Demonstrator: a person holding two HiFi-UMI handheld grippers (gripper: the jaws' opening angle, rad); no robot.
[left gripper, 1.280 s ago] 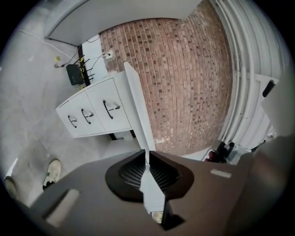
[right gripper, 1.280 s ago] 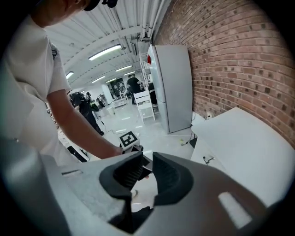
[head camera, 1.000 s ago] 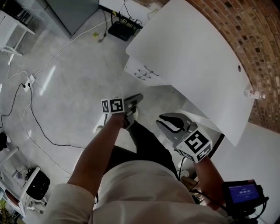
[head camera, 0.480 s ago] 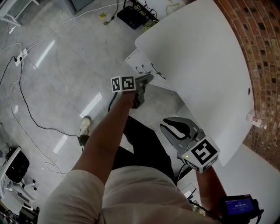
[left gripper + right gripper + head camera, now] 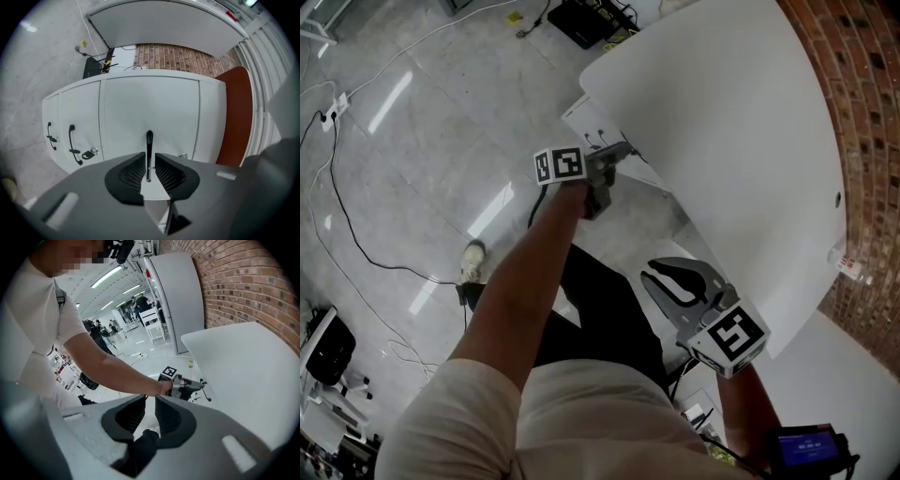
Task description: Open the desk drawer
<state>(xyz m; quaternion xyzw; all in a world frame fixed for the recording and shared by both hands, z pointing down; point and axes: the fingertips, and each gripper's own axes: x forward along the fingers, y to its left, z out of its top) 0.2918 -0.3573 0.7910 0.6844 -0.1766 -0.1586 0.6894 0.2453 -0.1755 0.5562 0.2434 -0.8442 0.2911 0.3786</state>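
The left gripper (image 5: 149, 160) reaches to the white drawer unit (image 5: 591, 127) under the left edge of the white bench (image 5: 722, 122). Its jaws stand narrowly apart, straddling the slim black handle (image 5: 149, 140) of a plain white drawer front (image 5: 150, 103). Left of that sit another black handle (image 5: 71, 143) and a small metal lock (image 5: 93, 151). The right gripper (image 5: 661, 279) hangs by the bench's near edge, its jaws slightly parted and holding nothing.

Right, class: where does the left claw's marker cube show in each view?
Head view: marker cube in the upper part, just left of centre.
Left gripper view: not in it.
Right gripper view: marker cube near the centre.
Shared landmark: brick wall.
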